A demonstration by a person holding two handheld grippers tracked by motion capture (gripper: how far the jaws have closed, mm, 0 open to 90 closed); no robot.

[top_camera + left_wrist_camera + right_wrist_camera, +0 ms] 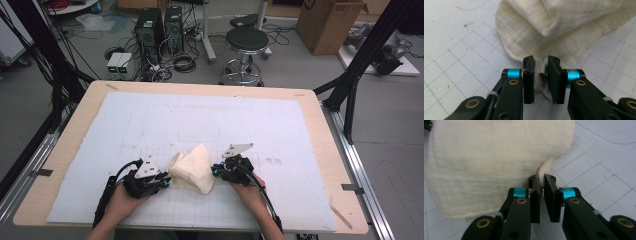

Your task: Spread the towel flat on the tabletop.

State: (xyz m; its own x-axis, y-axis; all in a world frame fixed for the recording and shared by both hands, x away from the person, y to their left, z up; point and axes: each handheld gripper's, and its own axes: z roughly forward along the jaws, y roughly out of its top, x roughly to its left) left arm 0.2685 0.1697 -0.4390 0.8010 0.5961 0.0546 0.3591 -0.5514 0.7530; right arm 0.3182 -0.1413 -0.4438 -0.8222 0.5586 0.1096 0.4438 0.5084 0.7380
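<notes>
A cream cloth (194,167) lies crumpled and partly folded on the white gridded mat (200,115), near its front edge. My left gripper (166,182) reaches in from the cloth's left side. In the left gripper view the cloth (554,27) bulges ahead, and a bunched bit of its hem fills the narrow gap of the left gripper (541,61). My right gripper (215,170) meets the cloth's right side. In the right gripper view the cloth (486,157) spreads to the left, and the right gripper (541,178) has its jaws almost together on a thin edge of it.
The mat covers a wooden table (320,150) whose front edge runs just below the person's hands. Behind the table stand a black stool (246,45), computer towers (150,30) and a cardboard box (327,22) on the floor. Black frame legs (350,95) rise at the right.
</notes>
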